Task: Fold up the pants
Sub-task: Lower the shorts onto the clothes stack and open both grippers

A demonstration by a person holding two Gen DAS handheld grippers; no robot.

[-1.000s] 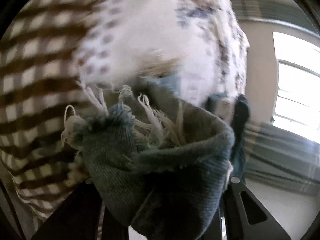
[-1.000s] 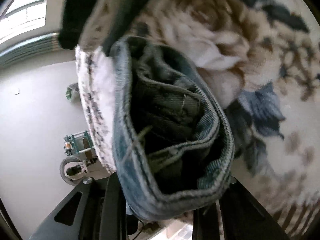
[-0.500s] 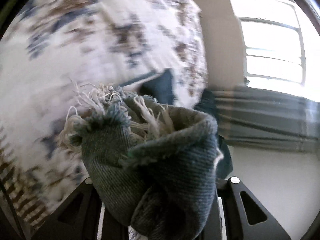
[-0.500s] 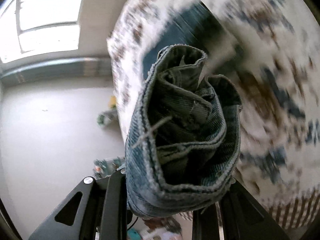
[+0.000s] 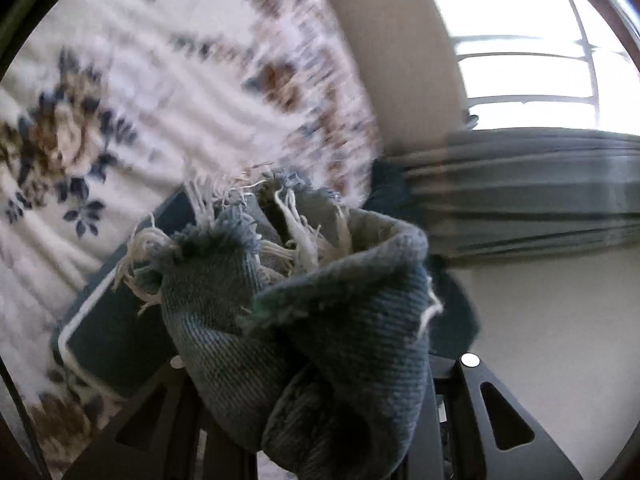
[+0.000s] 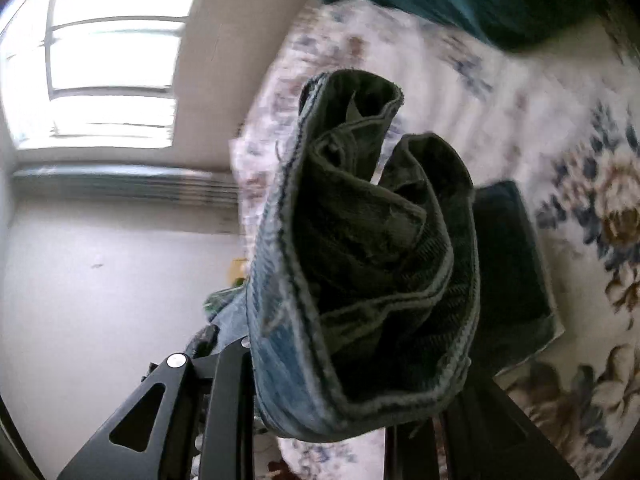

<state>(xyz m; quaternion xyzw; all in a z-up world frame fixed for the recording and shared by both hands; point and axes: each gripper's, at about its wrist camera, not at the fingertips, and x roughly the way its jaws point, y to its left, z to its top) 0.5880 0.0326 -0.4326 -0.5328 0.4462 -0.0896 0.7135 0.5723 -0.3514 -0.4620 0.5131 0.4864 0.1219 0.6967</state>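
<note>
Above a floral bedspread [image 5: 132, 92], pants [image 5: 304, 320] bunched and lifted.
Left gripper [image 5: 320, 408] clamped on frayed hem, right gripper [image 6: 320, 408] on waistband; bright window [image 6: 108, 60], pale floor [image 6: 92, 300] beside.

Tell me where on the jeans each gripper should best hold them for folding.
Keep the present holds: left gripper on the frayed hem, right gripper on the stitched edge of the jeans. Both are thick bunched edges, entered end-on, giving the fingers bulk to clamp.
</note>
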